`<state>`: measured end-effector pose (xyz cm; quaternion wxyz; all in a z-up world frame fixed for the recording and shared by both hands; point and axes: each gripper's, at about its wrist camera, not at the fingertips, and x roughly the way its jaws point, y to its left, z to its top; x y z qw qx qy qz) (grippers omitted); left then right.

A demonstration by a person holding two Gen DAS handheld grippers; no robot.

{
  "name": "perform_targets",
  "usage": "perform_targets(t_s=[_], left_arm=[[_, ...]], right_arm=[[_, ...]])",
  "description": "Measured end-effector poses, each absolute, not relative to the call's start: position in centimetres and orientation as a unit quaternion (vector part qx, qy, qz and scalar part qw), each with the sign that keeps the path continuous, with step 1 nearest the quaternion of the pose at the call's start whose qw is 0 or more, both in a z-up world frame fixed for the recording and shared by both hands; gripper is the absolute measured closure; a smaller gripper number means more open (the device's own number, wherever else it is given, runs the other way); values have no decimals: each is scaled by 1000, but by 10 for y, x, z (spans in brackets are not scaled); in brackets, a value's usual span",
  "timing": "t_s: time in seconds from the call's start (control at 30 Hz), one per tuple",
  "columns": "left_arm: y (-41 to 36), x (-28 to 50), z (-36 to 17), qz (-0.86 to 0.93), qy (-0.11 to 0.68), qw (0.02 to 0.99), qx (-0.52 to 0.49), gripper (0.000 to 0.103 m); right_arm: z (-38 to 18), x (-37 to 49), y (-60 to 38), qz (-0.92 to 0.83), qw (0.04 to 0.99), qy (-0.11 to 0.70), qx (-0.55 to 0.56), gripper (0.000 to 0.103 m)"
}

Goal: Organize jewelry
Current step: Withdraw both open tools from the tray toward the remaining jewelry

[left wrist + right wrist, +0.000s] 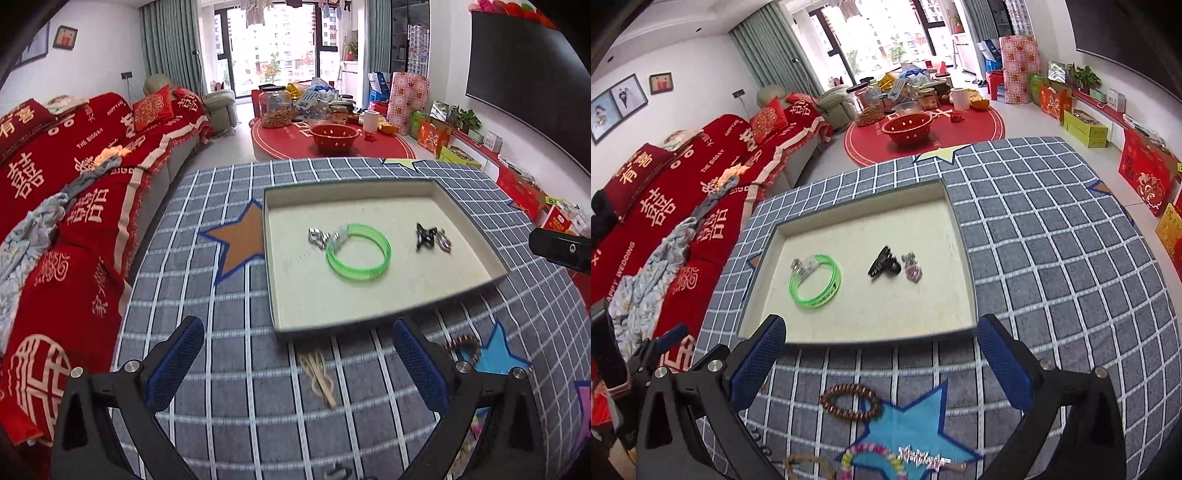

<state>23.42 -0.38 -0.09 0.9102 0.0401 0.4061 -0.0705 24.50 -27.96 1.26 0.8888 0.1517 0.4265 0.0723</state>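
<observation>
Both grippers hover over the checked cloth (1052, 258), on the near side of the tray (964, 236). Left gripper (297, 363): jaws wide apart, nothing between them. Right gripper (881, 363): likewise wide apart, empty.

Already in the tray: green bangle (815, 283) with a silver clip (801, 264) touching its rim, black claw clip (884, 263), and a small sparkly piece (911, 271) just beside the claw clip.

Still loose on the cloth, near side of the tray:
- brown bead bracelet (850, 401), lying flat, long axis running left-right across the right wrist view, touching the edge of the blue star (916, 424).
- pastel bead strand (871, 456) and a glittery clip (921, 459) at the bottom edge of that view, blurred.
- tan hair ties (319, 374), a loose bundle, long axis pointing roughly away from the left gripper toward the tray.

Key relation: the bead bracelet lies directly below and between the right fingers, slightly toward the left one. In the left wrist view it (463, 345) shows only as a blur beyond the right finger. So the right gripper is the nearer for it; the hair ties sit between the left fingers and suit the left.

Judgement: sorting partly done; next is a straight descent with the jaws closing across the bracelet's short axis.
</observation>
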Motion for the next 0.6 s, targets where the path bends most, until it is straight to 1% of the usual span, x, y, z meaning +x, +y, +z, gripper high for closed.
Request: perform_targets(t_s=[0.33,0.6], left_arm=[[-12,175,-20,-92,422,900,54,0],[-21,149,-32,-112,435,892,60,0]], right_arm=[[9,194,-282,75,883,442,142,0],[-8,161,-289,71,878,461,107,0]])
